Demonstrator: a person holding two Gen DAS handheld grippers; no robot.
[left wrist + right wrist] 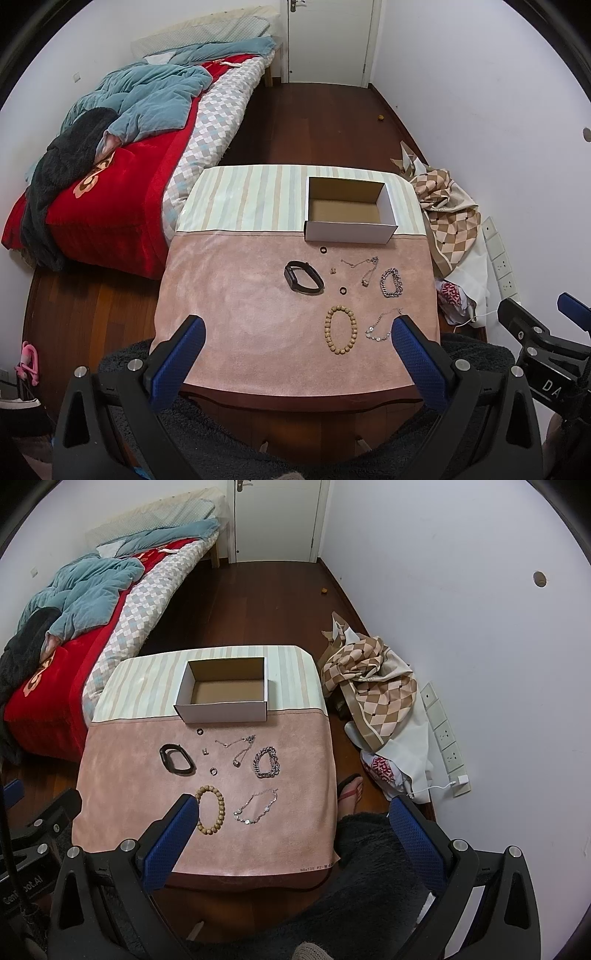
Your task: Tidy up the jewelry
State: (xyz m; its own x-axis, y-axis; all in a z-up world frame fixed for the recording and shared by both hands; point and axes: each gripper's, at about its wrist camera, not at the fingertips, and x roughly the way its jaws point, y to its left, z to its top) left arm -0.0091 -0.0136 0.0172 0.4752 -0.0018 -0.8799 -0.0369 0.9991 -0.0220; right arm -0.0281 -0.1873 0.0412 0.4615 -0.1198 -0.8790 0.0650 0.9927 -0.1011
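An open, empty cardboard box [349, 210] [225, 694] stands at the back of the table. In front of it on the pink cloth lie a black smart band [303, 277] [176, 759], a wooden bead bracelet [340, 329] [211, 809], a thick silver chain bracelet [391, 283] [266, 762], a thin silver chain [382, 325] [256, 806], a thin necklace [364, 266] [238, 746], two dark rings [324, 250] [342, 290] and a small earring [332, 271]. My left gripper [297, 328] is open above the table's near edge. My right gripper [291, 808] is open, over the near right corner.
The table [229, 295] carries a pink cloth and a striped cloth. A bed [122, 155] lies to the left. Crumpled fabric and bags [373, 690] lie on the floor at the right beside wall sockets. A sandalled foot [349, 788] stands right of the table.
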